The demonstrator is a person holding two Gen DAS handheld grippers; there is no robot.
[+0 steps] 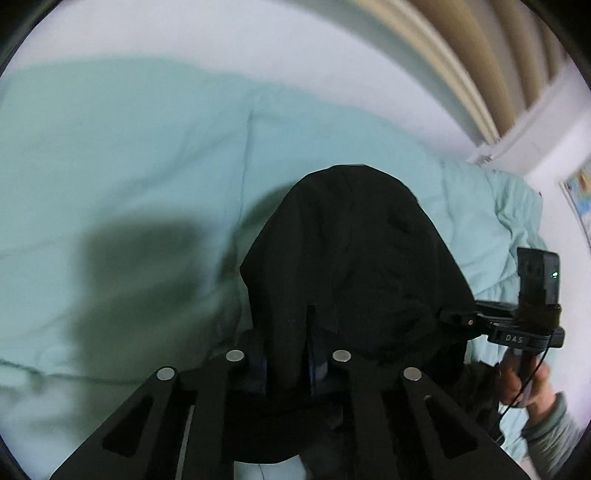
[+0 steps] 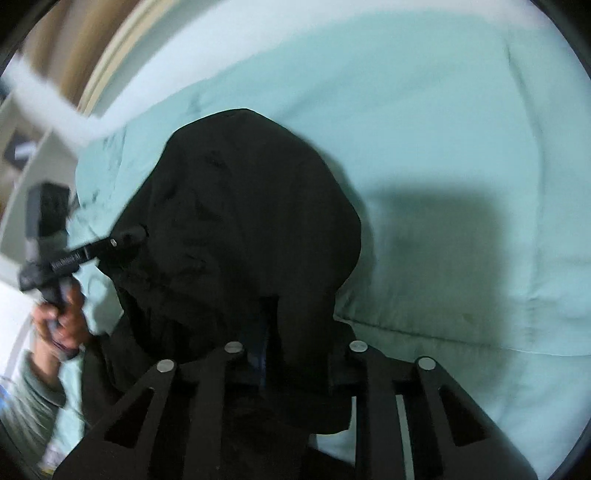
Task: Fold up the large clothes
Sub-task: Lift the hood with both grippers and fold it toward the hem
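- Closest to the lens in the left wrist view: the left gripper (image 1: 288, 325) has its jaws pinched together on a fold of the black garment (image 1: 347, 251), low in the middle of the frame. The cloth bunches right over the finger bases, so the pads themselves are mostly buried.
- Same deal in the right wrist view. The right gripper (image 2: 267, 317) is clamped on the black garment (image 2: 243, 221) at bottom centre, with just a thin slit visible between the fingers.
- The garment hangs up off both grips and humps into a dark dome in the middle of each frame, draped over the mint green bedding (image 1: 122, 158).
- Lower right of the left view: the person's right hand (image 1: 521, 384) grips the other tool's handle, grey-green sleeve (image 1: 554, 424) showing.
- Lower left of the right view: the left hand (image 2: 59, 314) does the same, its gripper tip poking into the cloth's edge.
- Further out, soft shadows fall on the bedding (image 2: 443, 147).
- Way back, blurry: a white wall (image 1: 184, 29) and beige slats (image 1: 480, 55) at upper right.
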